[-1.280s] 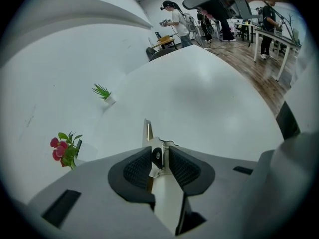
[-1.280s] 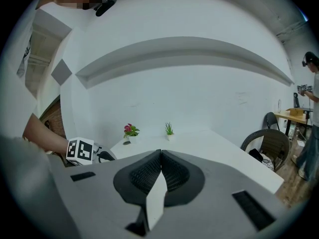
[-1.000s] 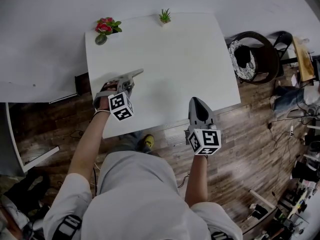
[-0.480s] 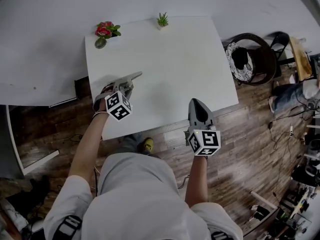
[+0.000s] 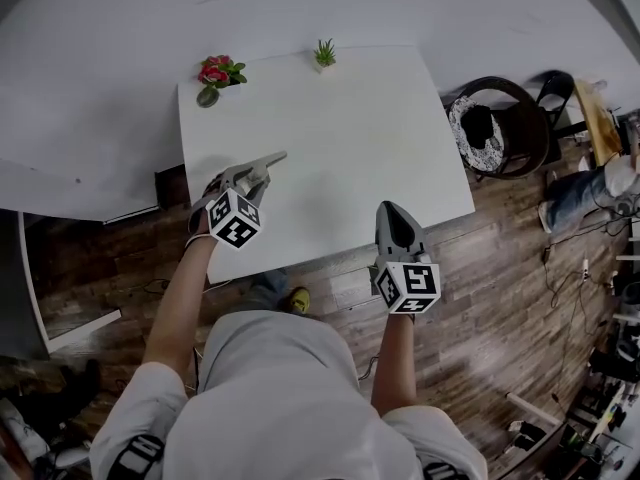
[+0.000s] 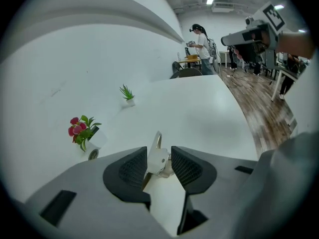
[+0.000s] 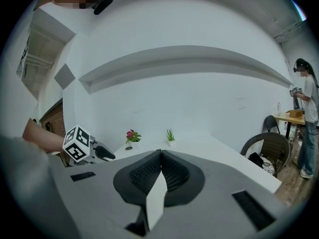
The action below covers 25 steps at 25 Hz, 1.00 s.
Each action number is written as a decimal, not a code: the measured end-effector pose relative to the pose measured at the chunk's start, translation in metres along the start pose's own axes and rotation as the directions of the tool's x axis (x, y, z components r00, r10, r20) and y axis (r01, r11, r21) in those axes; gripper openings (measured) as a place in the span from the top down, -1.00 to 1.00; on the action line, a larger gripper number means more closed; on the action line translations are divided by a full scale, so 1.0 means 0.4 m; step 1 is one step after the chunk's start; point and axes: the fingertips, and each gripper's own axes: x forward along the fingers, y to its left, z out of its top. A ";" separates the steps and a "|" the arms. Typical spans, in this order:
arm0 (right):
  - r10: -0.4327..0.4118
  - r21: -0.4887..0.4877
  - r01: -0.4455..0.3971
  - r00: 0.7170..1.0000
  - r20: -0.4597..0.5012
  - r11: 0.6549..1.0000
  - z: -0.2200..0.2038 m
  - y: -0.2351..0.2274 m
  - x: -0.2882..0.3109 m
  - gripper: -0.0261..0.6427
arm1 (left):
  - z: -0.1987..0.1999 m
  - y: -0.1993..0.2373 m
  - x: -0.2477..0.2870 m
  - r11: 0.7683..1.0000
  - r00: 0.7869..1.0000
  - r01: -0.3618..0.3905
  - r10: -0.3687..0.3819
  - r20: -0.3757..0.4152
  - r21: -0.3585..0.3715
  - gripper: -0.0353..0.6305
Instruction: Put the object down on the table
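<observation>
A small silver metal object (image 6: pixel 157 159), a clip-like piece, sits between the pads of my left gripper (image 6: pixel 160 151), which is shut on it. The gripper carries it in the air above the near left part of the white table (image 6: pixel 204 113), tilted downward. In the head view the left gripper (image 5: pixel 276 157) hangs over the table's left side; the object is too small to make out there. My right gripper (image 5: pixel 392 208) hovers at the table's (image 5: pixel 350 118) front edge, shut, its pads (image 7: pixel 149 172) meeting with nothing between them.
A pot of red flowers (image 5: pixel 215 72) and a small green plant (image 5: pixel 324 54) stand along the table's far edge by the white wall. A dark round chair (image 5: pixel 498 123) stands right of the table on the wooden floor. A person (image 6: pixel 202 43) stands far off.
My left gripper has risen a little with the silver object and rolled about its own line. The right gripper has stayed where it was.
</observation>
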 end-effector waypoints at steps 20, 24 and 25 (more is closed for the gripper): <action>0.038 -0.034 -0.035 0.995 0.091 0.999 0.058 0.039 -0.148 0.90 | 0.137 -0.043 -0.287 0.961 0.963 -0.078 0.142 0.231 -0.263 0.60; 0.044 -0.042 -0.040 0.993 0.108 0.998 0.071 0.046 -0.178 0.90 | 0.158 -0.047 -0.348 0.942 0.941 -0.088 0.185 0.284 -0.323 0.77; 0.044 -0.043 -0.040 0.993 0.111 0.998 0.073 0.046 -0.186 0.90 | 0.162 -0.048 -0.361 0.938 0.935 -0.094 0.198 0.294 -0.334 0.78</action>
